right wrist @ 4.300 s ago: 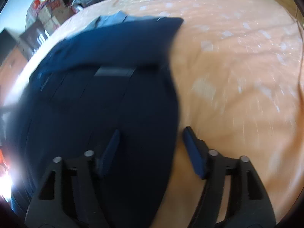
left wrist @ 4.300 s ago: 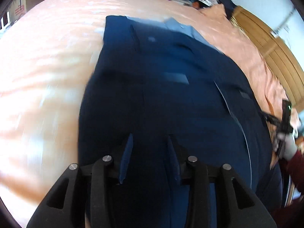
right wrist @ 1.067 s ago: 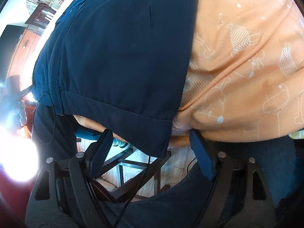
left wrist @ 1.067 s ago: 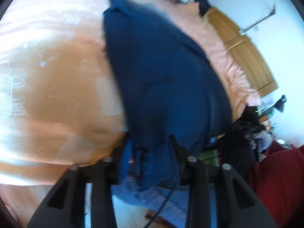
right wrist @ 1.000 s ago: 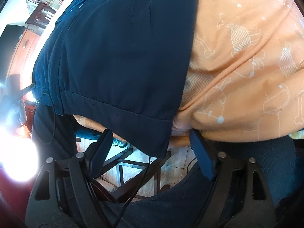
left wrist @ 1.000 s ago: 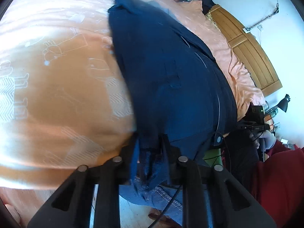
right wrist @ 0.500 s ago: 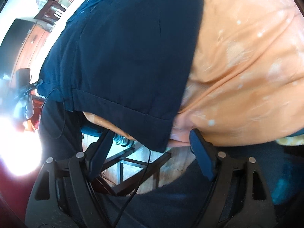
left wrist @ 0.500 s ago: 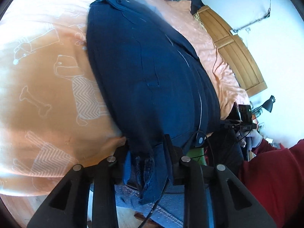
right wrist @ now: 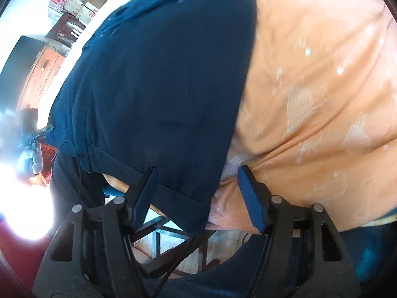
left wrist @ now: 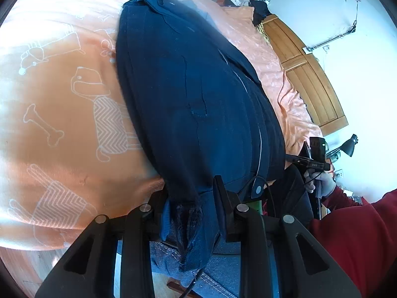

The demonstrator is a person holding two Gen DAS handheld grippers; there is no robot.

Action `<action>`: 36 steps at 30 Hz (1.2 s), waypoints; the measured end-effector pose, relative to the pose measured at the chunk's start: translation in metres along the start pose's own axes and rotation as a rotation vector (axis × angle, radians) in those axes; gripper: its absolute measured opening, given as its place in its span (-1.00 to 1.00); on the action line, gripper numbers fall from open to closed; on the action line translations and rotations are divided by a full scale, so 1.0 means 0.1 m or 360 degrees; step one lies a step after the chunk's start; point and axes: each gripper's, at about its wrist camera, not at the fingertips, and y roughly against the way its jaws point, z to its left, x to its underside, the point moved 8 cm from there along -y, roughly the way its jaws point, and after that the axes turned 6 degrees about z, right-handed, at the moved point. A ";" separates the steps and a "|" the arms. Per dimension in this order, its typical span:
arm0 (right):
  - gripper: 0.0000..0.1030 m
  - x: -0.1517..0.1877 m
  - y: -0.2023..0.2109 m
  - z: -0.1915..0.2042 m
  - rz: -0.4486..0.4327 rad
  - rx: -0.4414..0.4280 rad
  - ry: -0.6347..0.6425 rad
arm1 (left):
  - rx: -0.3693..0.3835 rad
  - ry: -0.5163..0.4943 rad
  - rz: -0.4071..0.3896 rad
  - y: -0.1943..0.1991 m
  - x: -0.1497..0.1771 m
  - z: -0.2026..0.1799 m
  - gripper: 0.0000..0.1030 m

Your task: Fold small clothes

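A navy blue garment lies lengthwise on an orange bedsheet, its hemmed end hanging over the bed's near edge. My left gripper is shut on the bunched left corner of that hem. In the right wrist view the same navy garment fills the left and middle. My right gripper is open, its fingers on either side of the hem's right corner, and the cloth hangs between them without being pinched.
The sheet carries white dog and bone drawings. A wooden headboard runs along the far right. A person's red sleeve and gloved hand hold the other gripper. Below the bed edge are floor, a dark frame and cables.
My left gripper closed on the hem corner about a second ago and still holds it. The right gripper has moved forward, so the hem's right corner now hangs between its open fingers.
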 end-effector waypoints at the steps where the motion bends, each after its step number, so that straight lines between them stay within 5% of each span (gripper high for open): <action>1: 0.28 0.01 0.00 0.02 0.0000 -0.0022 0.0000 | 0.0001 0.0002 0.0003 0.01 -0.01 0.01 -0.45; 3: 0.27 0.02 0.04 0.06 0.0005 -0.0081 -0.0014 | 0.0001 0.0015 0.0006 0.00 -0.01 0.04 -0.45; 8: 0.22 -0.02 0.46 0.25 -0.0145 0.0246 0.0196 | 0.0006 0.0044 -0.0011 0.01 0.00 0.05 -0.45; 11: 0.00 -0.13 0.59 0.75 -0.0253 0.0047 0.0334 | -0.0014 0.0039 -0.0004 0.01 0.00 0.05 -0.45; 15: -0.15 -0.36 0.15 1.73 -0.0207 -0.0402 0.0472 | -0.0045 0.0029 0.0005 -0.01 -0.01 0.03 -0.44; 19: -0.44 -0.53 -0.62 2.66 -0.0032 -0.0541 0.0742 | -0.0073 0.0016 0.0020 0.00 -0.01 0.02 -0.44; 22: -0.44 -0.50 -1.10 3.07 0.0107 -0.0547 0.0878 | -0.0086 0.0014 0.0043 0.00 -0.02 0.02 -0.45; 29: -0.46 0.52 -1.84 2.87 0.0610 -0.0360 0.1009 | -0.0088 0.0001 0.0043 -0.01 -0.04 0.01 -0.44; 31: -0.44 0.57 -1.73 2.65 0.0575 -0.0365 0.0888 | -0.0064 0.0006 0.0031 -0.02 -0.05 0.01 -0.44; 36: -0.28 0.32 -0.61 2.14 0.0216 -0.0485 0.0684 | -0.0022 -0.0027 0.0039 -0.03 -0.04 -0.04 -0.29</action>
